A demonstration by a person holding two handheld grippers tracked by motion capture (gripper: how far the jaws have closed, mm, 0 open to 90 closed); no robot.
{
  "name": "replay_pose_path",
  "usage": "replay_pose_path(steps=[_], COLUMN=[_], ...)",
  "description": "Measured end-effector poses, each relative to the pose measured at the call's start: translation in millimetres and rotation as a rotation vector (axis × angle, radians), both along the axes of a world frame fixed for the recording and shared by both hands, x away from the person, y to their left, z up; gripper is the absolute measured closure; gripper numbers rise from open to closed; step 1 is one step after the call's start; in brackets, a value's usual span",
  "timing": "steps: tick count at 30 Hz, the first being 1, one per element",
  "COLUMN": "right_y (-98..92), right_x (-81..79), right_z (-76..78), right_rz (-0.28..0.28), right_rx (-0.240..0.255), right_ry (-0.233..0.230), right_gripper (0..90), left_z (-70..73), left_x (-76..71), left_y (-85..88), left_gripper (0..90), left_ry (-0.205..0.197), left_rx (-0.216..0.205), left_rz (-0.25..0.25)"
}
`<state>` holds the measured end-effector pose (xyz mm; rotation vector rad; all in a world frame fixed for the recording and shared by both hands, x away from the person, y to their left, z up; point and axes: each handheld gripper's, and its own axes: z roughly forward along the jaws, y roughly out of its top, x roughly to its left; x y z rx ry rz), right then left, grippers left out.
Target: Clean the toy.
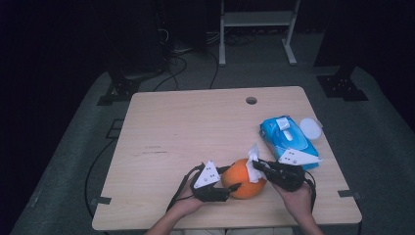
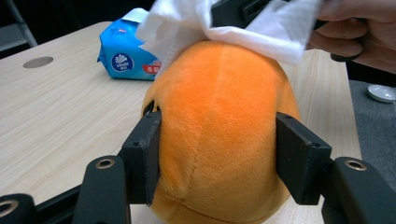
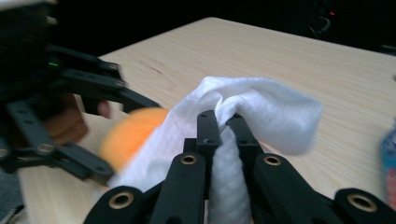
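An orange plush ball (image 1: 242,178) sits near the table's front edge. My left gripper (image 1: 232,178) comes at it from the left. In the left gripper view both pads (image 2: 149,154) press into the sides of the ball (image 2: 219,140), so the left gripper (image 2: 217,154) is shut on it. My right gripper (image 1: 257,165) is shut on a crumpled white wipe (image 1: 253,159); the wipe (image 3: 261,107) bunches between the jaws of the right gripper (image 3: 223,119). The wipe (image 2: 187,23) lies on the top of the ball.
A blue pack of wipes (image 1: 286,139) lies at the table's right edge just behind the right gripper, with a round white lid (image 1: 311,128) beside it. A cable hole (image 1: 251,100) is at the table's back. Bare wood (image 1: 186,127) stretches to the left and back.
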<state>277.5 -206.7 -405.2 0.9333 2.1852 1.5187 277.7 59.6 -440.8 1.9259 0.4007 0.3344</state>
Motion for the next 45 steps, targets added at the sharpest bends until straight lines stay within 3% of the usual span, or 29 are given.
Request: replay_pose_path(steps=[5,9,13,18,19,20,25,27,30,32,34,36,40,45], right_y=[18.8,10.7,3.1,19.3,23.8,26.8,20.5,18.8,22.4,21.8,18.2,14.1,10.5,9.3], right_x=[-9.6,-5.5,-3.4,-11.6,-13.2,-13.9,-5.4,-3.0,-2.8,-0.8,1.7,3.8,6.1,8.3], right_z=[5.2,4.5,3.4,8.8,10.1,10.7,2.2,-0.1,-1.3,-2.8,-3.5,-4.5,-6.0,-7.3], right_rz=[0.071,0.04,0.013,0.081,0.088,0.091,0.067,0.056,0.059,0.058,0.049,0.035,0.016,0.015], right_rx=[-0.021,-0.027,-0.002,0.036,0.023,0.007,0.02,0.022,-0.012,-0.01,-0.003,0.002,0.005,0.013], right_ry=[-0.043,-0.036,-0.014,-0.023,-0.037,-0.052,-0.013,0.0,-0.012,-0.005,0.004,0.008,0.02,0.027], right_gripper=[84.8,84.8,84.9,84.8,84.8,84.8,84.8,84.9,84.9,84.9,84.9,84.9,84.8,84.8], left_z=[0.9,2.7,5.8,17.8,20.2,21.6,21.0,20.2,17.7,14.2,8.3,2.7,-0.7,2.2], left_x=[0.0,-0.6,-0.4,0.1,-0.6,-1.0,-1.2,-0.3,3.4,7.6,11.9,13.0,11.2,8.6], left_y=[0.9,1.3,2.3,9.7,11.0,12.2,13.9,13.0,14.8,16.3,18.3,16.5,10.0,11.4], left_gripper=[39.6,40.0,40.6,41.9,42.2,42.6,43.3,39.9,27.3,19.0,14.3,12.0,14.9,30.0], left_ry=[0.0,-0.002,0.002,-0.019,-0.027,-0.033,-0.02,-0.025,-0.027,-0.005,0.034,0.043,0.011,-0.003], left_rx=[0.002,-0.003,-0.013,-0.036,-0.04,-0.039,-0.043,-0.047,-0.048,-0.058,-0.065,-0.061,-0.051,-0.02], left_rz=[0.004,0.003,-0.001,0.019,0.021,0.024,0.016,0.017,0.012,0.01,0.003,-0.004,-0.002,0.009])
